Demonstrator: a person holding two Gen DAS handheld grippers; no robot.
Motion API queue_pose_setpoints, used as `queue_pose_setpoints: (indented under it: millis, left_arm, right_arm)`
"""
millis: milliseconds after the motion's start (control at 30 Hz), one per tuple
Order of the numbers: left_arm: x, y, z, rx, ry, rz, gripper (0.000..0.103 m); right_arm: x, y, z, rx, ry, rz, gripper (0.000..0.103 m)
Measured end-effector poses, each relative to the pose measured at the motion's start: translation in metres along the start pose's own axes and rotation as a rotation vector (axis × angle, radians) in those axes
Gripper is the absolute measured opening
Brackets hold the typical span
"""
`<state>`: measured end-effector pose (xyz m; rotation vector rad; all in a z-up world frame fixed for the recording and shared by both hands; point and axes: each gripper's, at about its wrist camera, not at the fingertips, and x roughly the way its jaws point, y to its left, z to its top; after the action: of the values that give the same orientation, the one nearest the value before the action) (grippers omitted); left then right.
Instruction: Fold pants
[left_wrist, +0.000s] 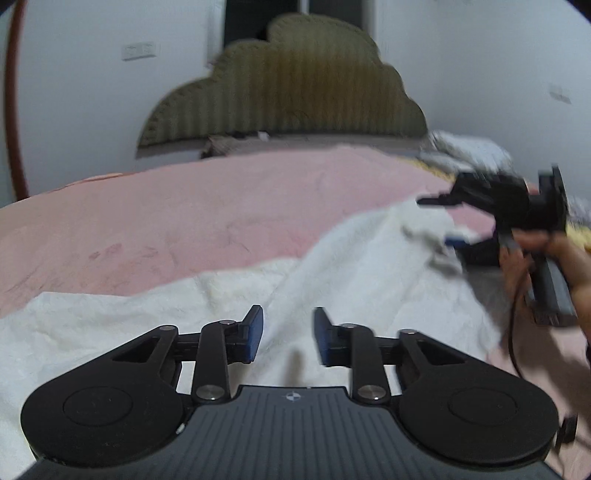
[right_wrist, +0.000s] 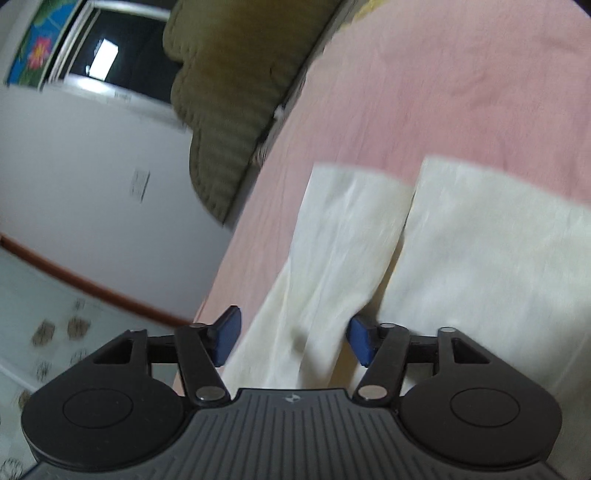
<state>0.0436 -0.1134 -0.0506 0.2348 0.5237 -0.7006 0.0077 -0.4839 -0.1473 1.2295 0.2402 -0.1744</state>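
Both claws, left claw (left_wrist: 288, 334) and right claw (right_wrist: 293, 341), stand released over the pants (right_wrist: 369, 236): light, limp, creasing cloth; best pinched at a hem, lower frame.

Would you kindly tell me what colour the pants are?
The pants are cream white, shown best in the right wrist view.

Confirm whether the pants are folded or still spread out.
Spread out, not folded: the white pants lie on the pink bed cover, both legs side by side with a gap between them.
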Motion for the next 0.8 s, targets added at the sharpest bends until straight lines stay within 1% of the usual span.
queue_pose_setpoints:
  millis: [33, 67, 100, 167, 233, 267, 300, 333, 367, 400, 433, 467, 533, 600, 633, 667, 700, 733, 767, 800]
  left_arm:
    - [-0.002, -0.004, -0.003, 0.035, 0.002, -0.014, 0.031]
    - [-0.004, -0.01, -0.006, 0.074, 0.0, -0.018, 0.035]
    - [-0.006, -0.018, -0.01, 0.123, 0.002, -0.019, 0.04]
    - [-0.003, -0.035, -0.017, 0.242, 0.011, -0.009, 0.064]
    - [0.002, -0.054, -0.025, 0.366, 0.016, 0.008, 0.07]
    - [0.007, -0.061, -0.029, 0.422, 0.021, 0.032, 0.07]
    - [0.011, -0.066, -0.033, 0.459, 0.017, 0.066, 0.072]
    - [0.016, -0.068, -0.035, 0.472, 0.007, 0.111, 0.071]
    - [0.02, -0.066, -0.035, 0.465, 0.004, 0.137, 0.07]
    - [0.024, -0.063, -0.035, 0.446, 0.008, 0.145, 0.068]
    - [0.027, -0.058, -0.033, 0.419, 0.014, 0.142, 0.054]
    - [0.029, -0.053, -0.03, 0.388, 0.023, 0.137, 0.034]
    - [0.028, -0.045, -0.022, 0.335, 0.024, 0.143, 0.01]
    - [0.013, -0.036, -0.01, 0.27, -0.054, 0.145, 0.01]
    - [0.004, -0.034, -0.005, 0.249, -0.099, 0.156, 0.01]
    - [-0.006, -0.032, 0.0, 0.235, -0.14, 0.152, 0.009]
    - [-0.013, -0.031, 0.003, 0.229, -0.163, 0.137, 0.01]
    - [-0.017, -0.032, 0.005, 0.234, -0.161, 0.115, 0.01]
    - [-0.019, -0.034, 0.004, 0.239, -0.142, 0.087, 0.01]
    - [-0.019, -0.036, 0.001, 0.242, -0.116, 0.059, 0.01]
  right_arm:
    - [0.004, -0.003, 0.004, 0.019, -0.017, -0.002, 0.034]
    - [0.005, -0.006, 0.006, 0.033, -0.016, 0.002, 0.019]
    - [0.006, -0.009, 0.007, 0.037, -0.015, 0.005, 0.01]
    - [0.003, -0.006, 0.007, 0.017, -0.016, 0.015, 0.008]
    - [-0.004, 0.005, 0.006, -0.012, -0.028, 0.05, 0.007]
    - [-0.006, 0.012, 0.008, -0.025, -0.032, 0.072, 0.007]
    - [-0.015, 0.018, 0.008, -0.039, -0.035, 0.095, 0.007]
    - [-0.02, 0.024, 0.01, -0.053, -0.039, 0.109, 0.007]
    - [-0.024, 0.029, 0.012, -0.067, -0.041, 0.124, 0.007]
    - [-0.026, 0.033, 0.014, -0.076, -0.041, 0.136, 0.007]
    - [-0.028, 0.036, 0.016, -0.078, -0.041, 0.143, 0.007]
    - [-0.026, 0.038, 0.019, -0.074, -0.038, 0.144, 0.007]
    - [-0.016, 0.043, 0.026, -0.074, -0.012, 0.126, 0.007]
    - [-0.01, 0.052, 0.034, -0.076, -0.004, 0.126, 0.007]
    - [-0.016, 0.058, 0.036, -0.09, -0.016, 0.155, 0.007]
    - [-0.023, 0.068, 0.037, -0.123, -0.037, 0.196, 0.007]
    - [-0.033, 0.077, 0.038, -0.168, -0.062, 0.227, 0.007]
    - [-0.048, 0.085, 0.037, -0.228, -0.096, 0.254, 0.007]
    - [-0.062, 0.088, 0.036, -0.268, -0.119, 0.269, 0.007]
    - [-0.076, 0.085, 0.035, -0.283, -0.134, 0.264, 0.007]
